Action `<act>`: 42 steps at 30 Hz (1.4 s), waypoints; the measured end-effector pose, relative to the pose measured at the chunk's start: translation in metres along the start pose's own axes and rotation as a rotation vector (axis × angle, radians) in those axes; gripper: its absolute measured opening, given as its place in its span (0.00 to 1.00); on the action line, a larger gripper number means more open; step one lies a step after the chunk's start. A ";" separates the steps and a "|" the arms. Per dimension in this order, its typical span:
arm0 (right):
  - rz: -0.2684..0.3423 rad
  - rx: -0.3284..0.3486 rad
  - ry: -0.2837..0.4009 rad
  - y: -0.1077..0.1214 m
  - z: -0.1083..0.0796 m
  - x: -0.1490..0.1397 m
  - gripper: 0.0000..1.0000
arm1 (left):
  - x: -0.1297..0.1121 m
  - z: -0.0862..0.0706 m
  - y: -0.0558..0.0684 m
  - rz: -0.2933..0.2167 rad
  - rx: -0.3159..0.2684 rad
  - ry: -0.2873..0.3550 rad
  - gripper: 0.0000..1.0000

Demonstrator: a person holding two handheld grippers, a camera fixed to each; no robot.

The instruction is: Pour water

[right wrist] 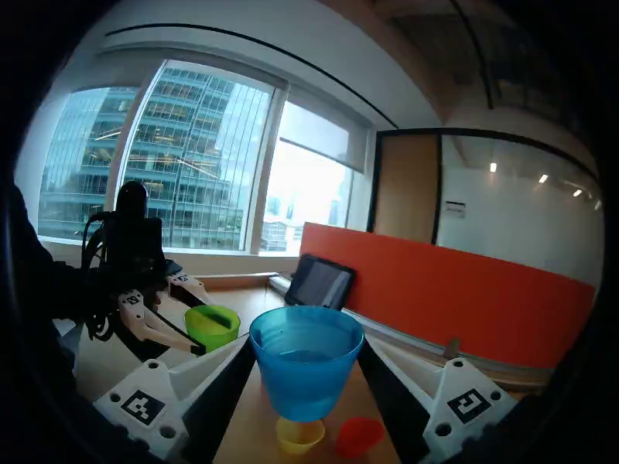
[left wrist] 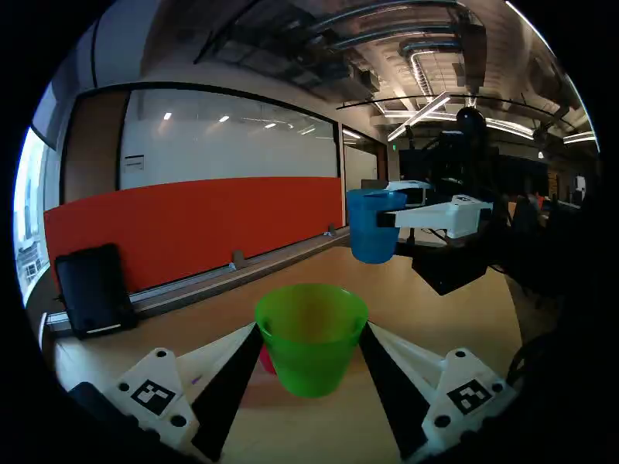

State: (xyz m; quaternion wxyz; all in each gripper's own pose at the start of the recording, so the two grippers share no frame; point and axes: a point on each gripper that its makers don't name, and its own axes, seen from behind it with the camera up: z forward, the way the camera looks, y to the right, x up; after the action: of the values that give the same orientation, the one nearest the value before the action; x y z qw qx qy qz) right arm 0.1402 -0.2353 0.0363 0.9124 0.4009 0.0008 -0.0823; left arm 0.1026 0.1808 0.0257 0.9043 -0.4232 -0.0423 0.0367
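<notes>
Pale wood table runs along an orange panel, with tall windows beyond.

The blue cup is see-through plastic and upright. Clear water stands in it, its surface a little below the rim. It hangs above the table, and the right gripper has both fingers pressed on its sides, open just to the cup's width.

Left of the blue cup in the right gripper view, and lower, is the green cup, also upright. The left gripper clamps it the same way. I cannot tell what it holds.

Under the blue cup a small yellow cup sits on the table, and a small red cup is under it to the right. Behind the blue cup, a dark tablet leans on the panel.
</notes>
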 end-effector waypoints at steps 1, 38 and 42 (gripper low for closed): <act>-0.005 0.000 0.000 0.000 0.001 0.001 0.91 | 0.000 0.000 0.001 -0.001 -0.002 0.000 0.86; -0.339 0.006 0.003 0.011 0.022 0.040 0.91 | 0.000 0.011 0.032 -0.013 -0.056 0.024 0.86; -0.386 0.011 0.003 0.008 0.026 0.042 0.91 | -0.001 0.011 0.034 -0.011 -0.063 0.024 0.86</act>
State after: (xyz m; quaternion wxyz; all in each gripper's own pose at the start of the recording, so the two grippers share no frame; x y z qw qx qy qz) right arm 0.1811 -0.2550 0.0573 0.8774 0.3986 0.0785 -0.2553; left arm 0.0996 0.2112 0.0063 0.8912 -0.4515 -0.0350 0.0254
